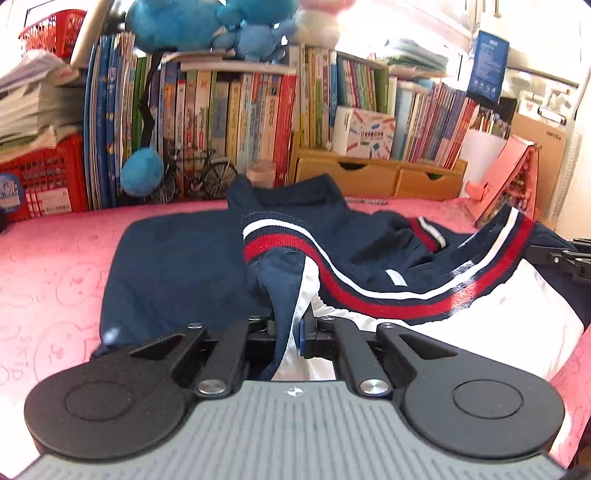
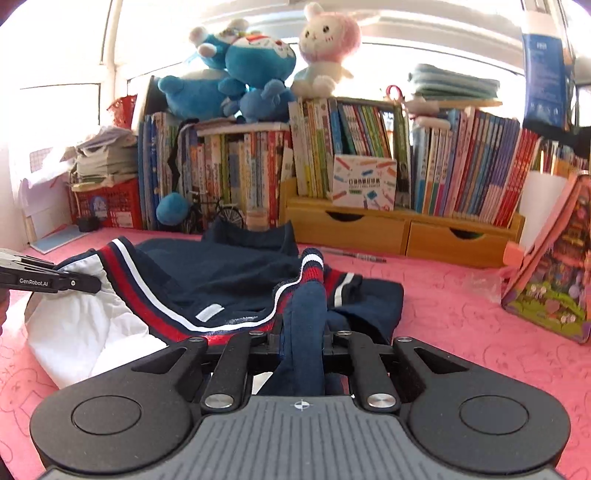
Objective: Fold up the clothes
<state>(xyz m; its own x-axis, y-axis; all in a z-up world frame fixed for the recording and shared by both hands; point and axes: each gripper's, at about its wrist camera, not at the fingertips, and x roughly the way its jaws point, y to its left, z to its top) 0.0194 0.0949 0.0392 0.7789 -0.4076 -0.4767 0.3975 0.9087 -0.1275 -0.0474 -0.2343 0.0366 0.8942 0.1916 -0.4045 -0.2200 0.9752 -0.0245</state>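
Pink table [image 1: 55, 266] bearing a navy jacket [image 1: 177, 266] with white lining and red-white striped hem, lying rumpled at centre before a row of books [image 2: 461, 166]. Left gripper [image 1: 291, 328]: jaws closed on the jacket's hem edge. Right gripper [image 2: 303, 332]: jaws pinched on a navy fold, raised off the table.

We see strong daylight pouring in from the windows [image 2: 424, 33] behind the books [image 2: 461, 166], blown out to white; the fisheye bends straight lines at the edges (corners go dark); the plush toys [image 1: 207, 26] look softly blurred.
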